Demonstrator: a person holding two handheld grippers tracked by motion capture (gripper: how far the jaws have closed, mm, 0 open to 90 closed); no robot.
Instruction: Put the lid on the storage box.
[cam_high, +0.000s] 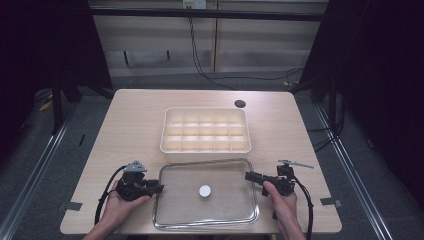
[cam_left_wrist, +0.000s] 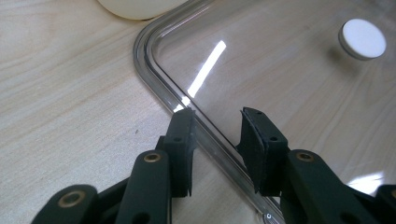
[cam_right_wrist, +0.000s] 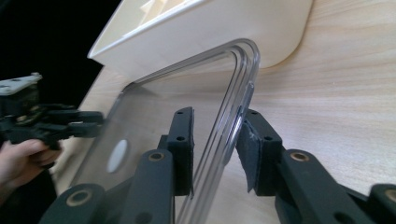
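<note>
On the table (cam_high: 130, 120), just in front of the cream divided tray (cam_high: 205, 130), lay the clear lid (cam_high: 206, 195) (white knob at centre) — left gripper (cam_left_wrist: 215, 122) straddled its left rim, jaws slack, not pinching, while right gripper (cam_right_wrist: 215, 122) straddled the right rim, one pad touching — grip unclear.

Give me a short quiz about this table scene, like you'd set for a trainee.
1. True or false: the white knob sits near the middle of the clear lid.
2. Where does the cream compartment box stand? A) on the lid; B) beyond the lid, farther from the person; C) left of the lid.
3. What passes between the jaws of both the left claw and the right claw?
Key: 1 true; 2 B; 3 the lid's rim.
</note>
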